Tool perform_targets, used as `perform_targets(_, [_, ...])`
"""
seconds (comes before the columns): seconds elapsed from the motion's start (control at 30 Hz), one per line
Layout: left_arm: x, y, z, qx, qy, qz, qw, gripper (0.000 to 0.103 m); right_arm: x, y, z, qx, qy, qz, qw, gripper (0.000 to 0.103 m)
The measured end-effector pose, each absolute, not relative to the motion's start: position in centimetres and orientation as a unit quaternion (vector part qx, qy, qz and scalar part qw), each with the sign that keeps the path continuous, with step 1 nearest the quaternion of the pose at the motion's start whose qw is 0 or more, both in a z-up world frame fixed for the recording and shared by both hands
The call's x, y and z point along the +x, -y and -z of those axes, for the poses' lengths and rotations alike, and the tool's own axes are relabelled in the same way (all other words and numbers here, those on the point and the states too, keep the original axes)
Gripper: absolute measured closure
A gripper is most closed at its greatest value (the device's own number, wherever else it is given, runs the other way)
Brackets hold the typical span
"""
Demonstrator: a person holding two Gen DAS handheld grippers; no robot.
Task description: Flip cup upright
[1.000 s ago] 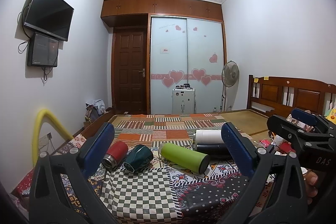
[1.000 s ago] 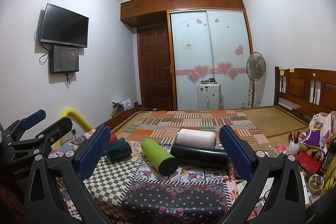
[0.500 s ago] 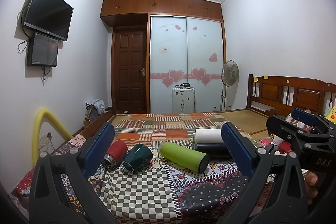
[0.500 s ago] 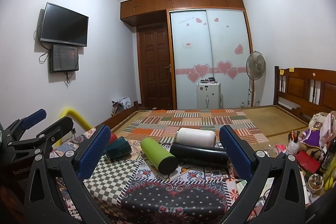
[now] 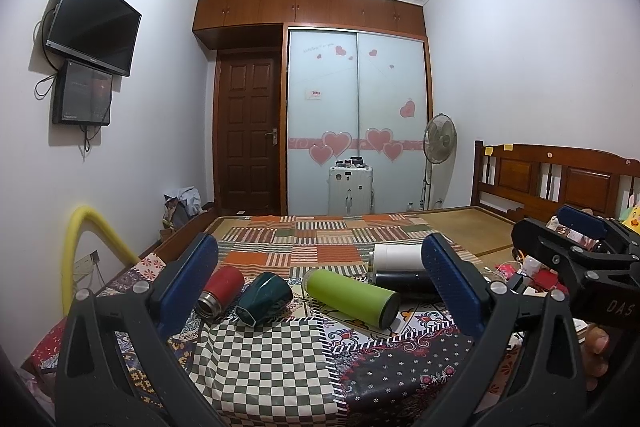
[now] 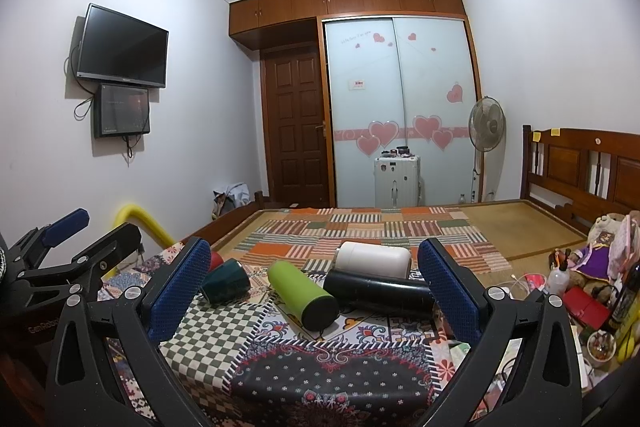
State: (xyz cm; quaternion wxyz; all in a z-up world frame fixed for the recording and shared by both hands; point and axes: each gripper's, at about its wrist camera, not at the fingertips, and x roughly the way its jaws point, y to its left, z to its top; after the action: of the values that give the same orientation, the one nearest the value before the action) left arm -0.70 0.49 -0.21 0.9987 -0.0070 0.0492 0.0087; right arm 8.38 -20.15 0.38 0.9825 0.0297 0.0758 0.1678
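Between the spread fingers of the left gripper (image 5: 318, 281) five cups lie on their sides on a patchwork cloth (image 5: 260, 359). Just inside its left finger rests a red cup (image 5: 220, 289), steel mouth toward the viewer; beside it, toward the middle of the gap, a dark green cup (image 5: 264, 297), then a lime green cup (image 5: 352, 297) slanting toward the right finger. Against the right finger lie a black cup (image 5: 400, 275) and, behind and touching it, a white cup (image 5: 396, 255). Nothing sits in the grip; the blue pads stand wide apart, short of the cups.

From the right gripper (image 6: 314, 285), equally wide and holding nothing, the lime green cup (image 6: 302, 293) lies mid-gap, the black cup (image 6: 378, 293) runs to the right finger with the white cup (image 6: 374, 259) behind it, and the dark green cup (image 6: 226, 281) lies by the left finger, the red cup (image 6: 216, 259) peeking out behind that finger.
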Motion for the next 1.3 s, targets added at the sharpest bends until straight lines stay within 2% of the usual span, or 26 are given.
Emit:
perform_targets(0.83, [1.8,-1.3,1.5,-0.01,-0.07,-0.015,0.997,0.0,10.2,19.5,0.8,0.0,-0.098,-0.162,0.982,0.0])
perform_targets(1.3, [7.6,-4.5,5.8,-0.007,-0.131,-0.025,0.991,0.0,21.0,16.0,3.7,-0.109,-0.25,-0.228,0.935,0.0])
